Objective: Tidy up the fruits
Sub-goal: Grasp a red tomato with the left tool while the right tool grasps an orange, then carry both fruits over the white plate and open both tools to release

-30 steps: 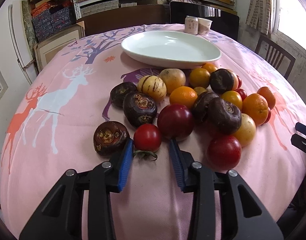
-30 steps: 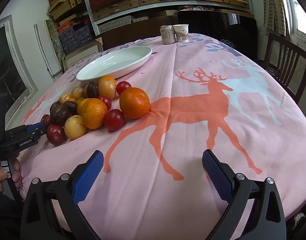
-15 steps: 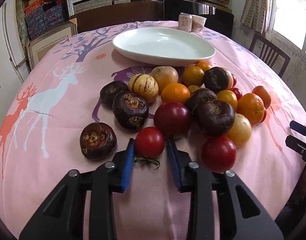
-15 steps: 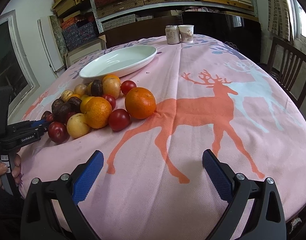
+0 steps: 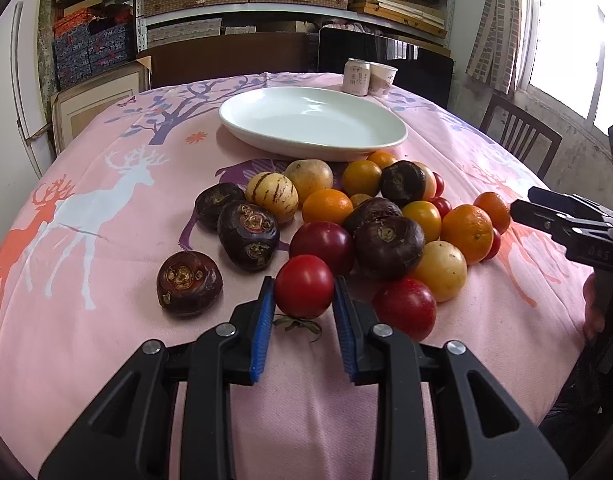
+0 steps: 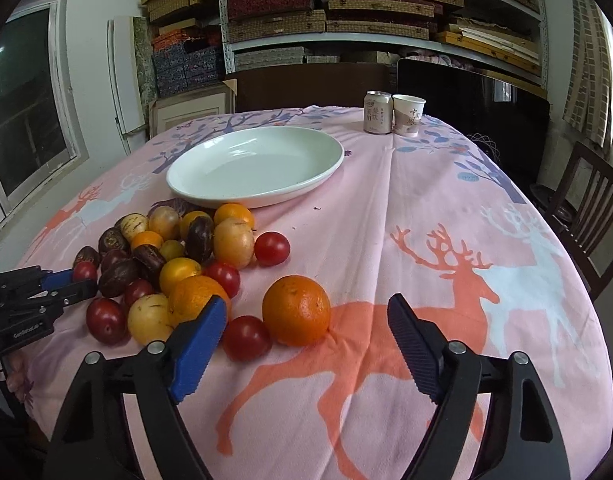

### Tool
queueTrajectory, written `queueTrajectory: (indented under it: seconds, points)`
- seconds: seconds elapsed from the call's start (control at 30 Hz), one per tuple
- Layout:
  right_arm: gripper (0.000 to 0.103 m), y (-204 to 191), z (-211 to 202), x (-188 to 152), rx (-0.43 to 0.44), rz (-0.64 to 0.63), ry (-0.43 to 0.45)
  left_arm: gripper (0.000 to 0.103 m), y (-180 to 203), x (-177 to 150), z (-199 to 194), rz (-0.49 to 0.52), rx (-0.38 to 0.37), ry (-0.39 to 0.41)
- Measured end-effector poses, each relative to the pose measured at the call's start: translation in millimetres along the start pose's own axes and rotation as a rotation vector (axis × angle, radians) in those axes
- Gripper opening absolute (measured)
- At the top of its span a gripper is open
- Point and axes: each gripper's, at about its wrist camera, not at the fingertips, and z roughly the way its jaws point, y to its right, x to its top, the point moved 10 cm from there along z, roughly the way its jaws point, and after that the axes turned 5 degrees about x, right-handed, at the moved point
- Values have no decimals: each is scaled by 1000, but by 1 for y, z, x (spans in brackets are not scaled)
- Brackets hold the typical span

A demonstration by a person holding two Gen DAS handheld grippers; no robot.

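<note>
My left gripper (image 5: 303, 282) is shut on a small red tomato (image 5: 304, 294) at the near edge of the fruit pile, both blue pads pressed to its sides and its green stem trailing on the cloth. The pile holds oranges, red and yellow fruits and dark purple ones. Behind it lies an empty white plate (image 5: 312, 128). In the right wrist view my right gripper (image 6: 306, 304) has its jaws closing around a big orange (image 6: 296, 310); gaps remain on both sides. A red tomato (image 6: 246, 338) lies just left of that orange.
A drink can (image 6: 377, 112) and a paper cup (image 6: 408, 115) stand at the table's far side. A dark wooden chair (image 6: 590, 208) is at the right edge. Shelves of boxes fill the back wall. The pink deer tablecloth (image 6: 466, 240) stretches to the right of the pile.
The left jaws closed in until they gripped the red tomato. The right gripper moved left toward the pile, bringing the big orange between its jaws, which have narrowed.
</note>
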Motion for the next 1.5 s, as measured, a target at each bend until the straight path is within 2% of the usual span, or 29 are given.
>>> queueTrajectory:
  seconds: [0.13, 0.2, 0.23, 0.3, 0.73, 0.83, 0.9, 1.07, 1.27, 1.5]
  points:
    - [67, -1, 23, -7, 35, 32, -84, 28, -1, -1, 0, -7, -5, 0]
    - [63, -2, 28, -7, 49, 42, -93, 28, -2, -1, 0, -8, -7, 1]
    - [52, -3, 29, -7, 58, 43, -93, 28, -2, -1, 0, -9, -7, 2]
    - [42, -2, 28, -7, 46, 39, -80, 28, -2, 0, 0, -11, -11, 5]
    - [42, 10, -3, 1, 153, 143, 4, 28, -11, 7, -12, -79, -47, 56]
    - [42, 5, -17, 14, 172, 120, 22, 28, -15, 10, -15, -111, -76, 51]
    - [42, 2, -26, 27, 181, 96, 42, 28, -17, 15, -18, -111, -69, 52]
    - [42, 2, -33, 69, 176, 65, 99, 28, -17, 52, -26, -85, -54, 80]
    - [42, -11, 11, 120, 210, 55, 104, 28, -7, 116, 5, -28, -20, 69]
    - [42, -13, 99, 148, 201, 89, 15, 28, -9, 161, 87, -41, 2, -32]
